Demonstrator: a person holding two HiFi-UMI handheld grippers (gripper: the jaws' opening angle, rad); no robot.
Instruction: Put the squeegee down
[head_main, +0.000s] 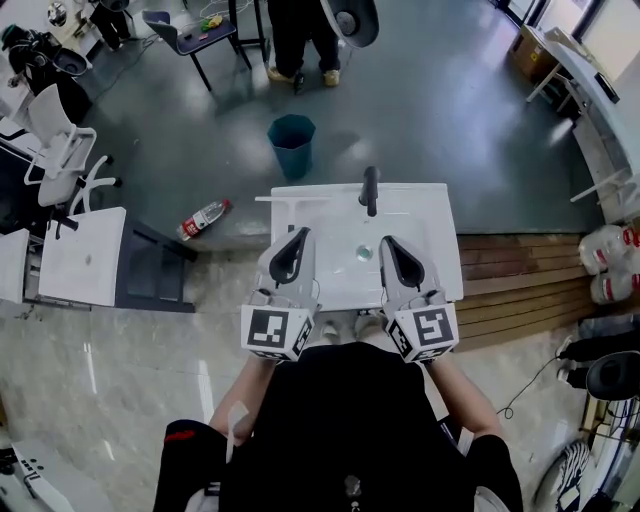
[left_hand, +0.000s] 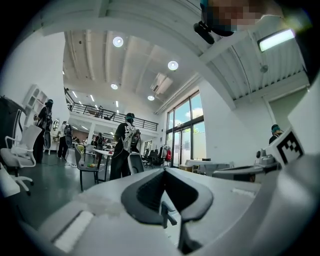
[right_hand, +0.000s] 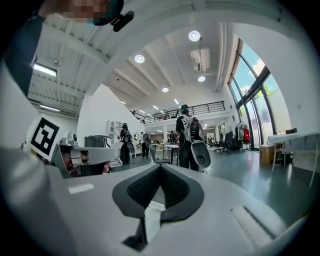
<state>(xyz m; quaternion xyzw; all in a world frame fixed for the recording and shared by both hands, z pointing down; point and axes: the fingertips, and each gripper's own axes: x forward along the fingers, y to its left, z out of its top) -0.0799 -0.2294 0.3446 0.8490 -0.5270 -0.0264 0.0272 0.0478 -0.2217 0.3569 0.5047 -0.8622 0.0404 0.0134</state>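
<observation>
A white squeegee lies on the left part of the white washbasin top, its bar reaching past the left edge. Neither gripper touches it. My left gripper hangs above the basin's near left side, shut with nothing in it. My right gripper hangs beside it over the near right side, also shut and empty. A black tap stands at the basin's far edge. In the left gripper view the jaws point level into the room; the right gripper's jaws do the same. The squeegee shows in neither gripper view.
A teal bin stands beyond the basin and a bottle lies on the floor to its left. A white desk and chairs are at the left, wooden boards and bags at the right. A person stands far ahead.
</observation>
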